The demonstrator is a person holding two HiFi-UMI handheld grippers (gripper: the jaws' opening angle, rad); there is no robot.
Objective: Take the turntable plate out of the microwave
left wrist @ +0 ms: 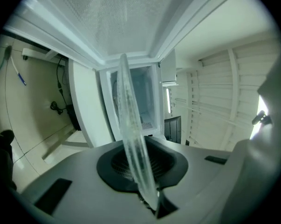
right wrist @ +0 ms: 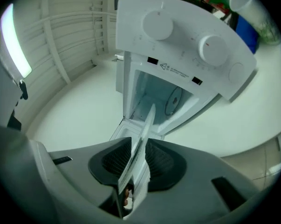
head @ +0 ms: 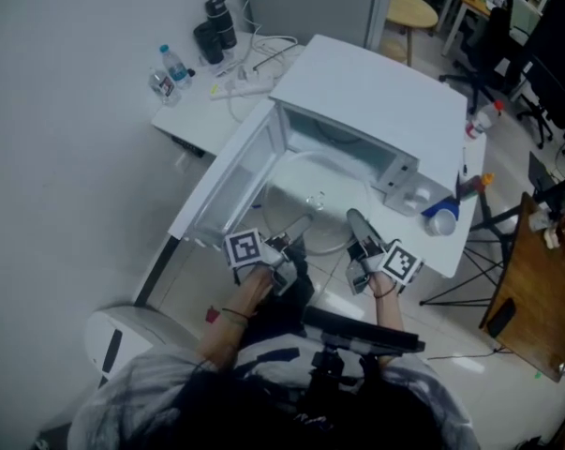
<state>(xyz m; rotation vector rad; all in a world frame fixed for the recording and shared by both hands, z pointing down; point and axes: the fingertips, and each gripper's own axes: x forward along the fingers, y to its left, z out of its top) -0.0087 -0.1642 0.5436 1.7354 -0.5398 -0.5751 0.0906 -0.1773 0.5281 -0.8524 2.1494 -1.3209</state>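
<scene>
We see the left hand-held gripper (head: 294, 235) and the right hand-held gripper (head: 358, 226) each pinching the rim of the glass turntable plate (head: 308, 206) from opposite sides. They hold it in the air just in front of the mouth of the microwave (head: 376, 101), beside its open door (head: 228, 190). We judge the lift-out nearly done: the plate looks clear of the cavity, and what is left is carrying it away and setting it down, perhaps on the counter (head: 207, 111).

clear glass turntable plate (left wrist: 131, 134), glossy, edge looks frosted. microwave (head: 376, 101) shell smooth white w/ soft sheen. left gripper (head: 303, 225) & right gripper (head: 355, 221) bodies matt grey plastic; pads (left wrist: 117, 164) dark, ribbed. side table (head: 535, 289) smooth brown wood.
</scene>
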